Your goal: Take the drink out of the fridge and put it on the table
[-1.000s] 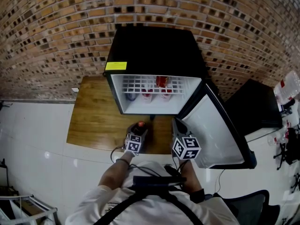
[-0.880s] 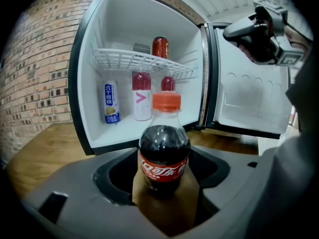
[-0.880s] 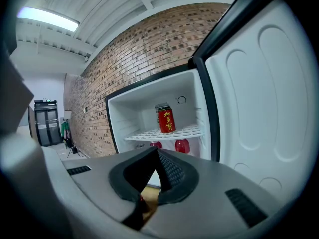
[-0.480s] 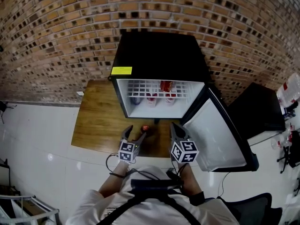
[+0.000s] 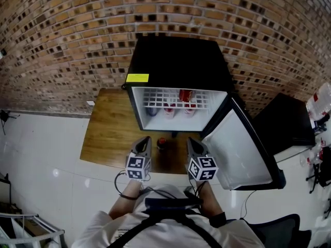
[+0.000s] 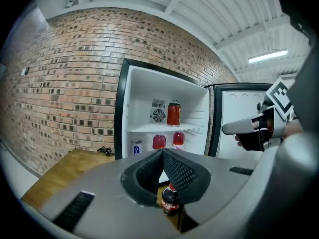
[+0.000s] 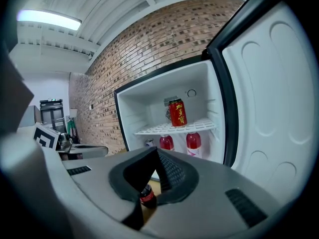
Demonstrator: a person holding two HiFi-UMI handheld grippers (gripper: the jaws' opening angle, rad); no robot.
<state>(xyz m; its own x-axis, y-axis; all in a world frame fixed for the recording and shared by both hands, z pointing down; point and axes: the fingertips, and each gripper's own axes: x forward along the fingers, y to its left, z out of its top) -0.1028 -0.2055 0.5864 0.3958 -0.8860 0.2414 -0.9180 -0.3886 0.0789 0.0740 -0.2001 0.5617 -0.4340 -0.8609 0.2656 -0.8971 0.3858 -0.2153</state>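
A dark cola bottle with a red cap [image 5: 162, 143] stands upright on the wooden table [image 5: 111, 133] in front of the open fridge [image 5: 178, 61]. It stands free, between my two grippers and a little ahead of them. My left gripper [image 5: 146, 140] has just closed, and its pads meet with nothing between them. The left gripper view shows the bottle [image 6: 170, 200] below and beyond the shut left gripper [image 6: 163, 152]. My right gripper [image 5: 190, 140] is also shut and empty. In its own view the bottle [image 7: 147, 196] sits under the closed right gripper [image 7: 157, 151].
Inside the fridge a red can [image 6: 173, 114] stands on the wire shelf, with two red bottles [image 6: 159, 142] and a small white carton [image 6: 136, 147] below. The fridge door [image 5: 240, 143] hangs open at my right. A black cable [image 6: 104, 151] lies on the table's left.
The left gripper was closed round the bottle on the table. It opened, came back toward me and up, then shut empty. The bottle stays standing. The right gripper barely moved.
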